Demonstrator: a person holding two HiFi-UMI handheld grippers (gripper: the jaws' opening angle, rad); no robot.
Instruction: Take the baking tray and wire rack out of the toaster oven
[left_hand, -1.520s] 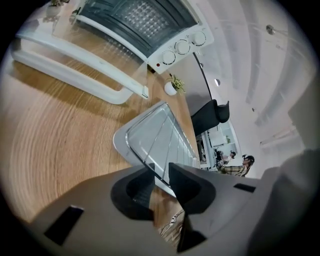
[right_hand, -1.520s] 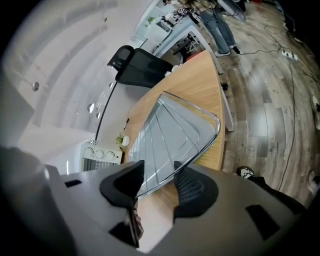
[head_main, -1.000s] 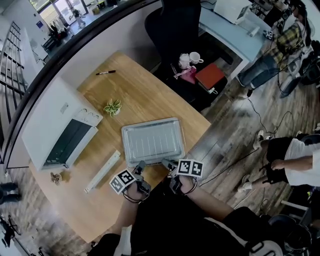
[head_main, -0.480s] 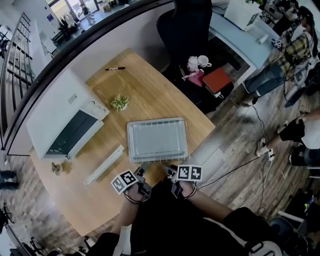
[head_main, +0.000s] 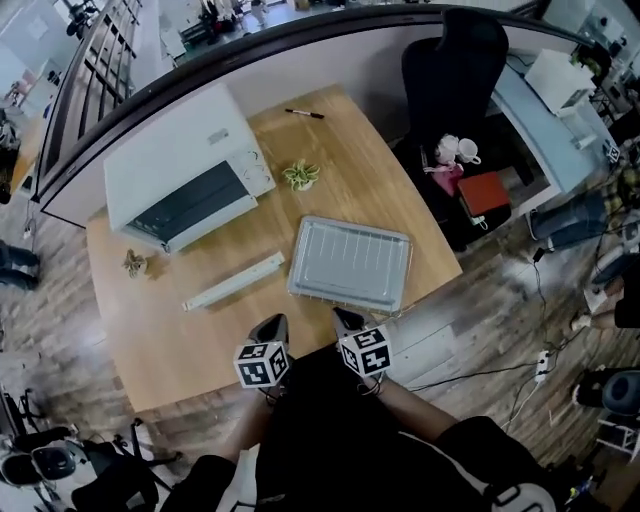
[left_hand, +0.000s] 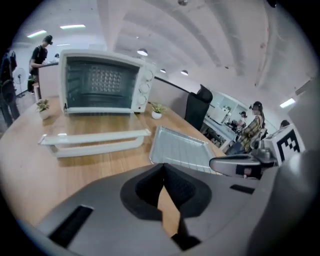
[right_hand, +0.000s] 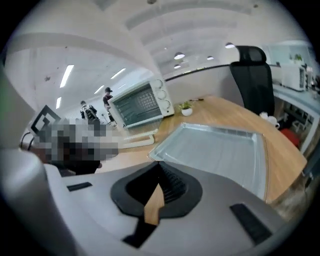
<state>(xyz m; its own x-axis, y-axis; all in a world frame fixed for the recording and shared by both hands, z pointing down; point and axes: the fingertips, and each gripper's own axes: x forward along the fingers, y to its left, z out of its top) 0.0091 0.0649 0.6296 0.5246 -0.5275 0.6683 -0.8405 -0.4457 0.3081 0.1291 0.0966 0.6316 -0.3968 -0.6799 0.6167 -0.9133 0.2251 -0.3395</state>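
White toaster oven (head_main: 170, 150), silver baking tray (head_main: 350, 262), pale wood table (head_main: 160, 340), black chair (head_main: 455, 70), green plant (head_main: 300, 176)

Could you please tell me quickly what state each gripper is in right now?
Left gripper: shut, just closed, nothing between its jaws.
Right gripper: shut, just closed, nothing between its jaws.

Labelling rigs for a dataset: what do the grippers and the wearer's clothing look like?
Left gripper and right gripper: grey shells, black ribbed pads, each topped with black-and-white square markers. The person's clothing is black with white trim.
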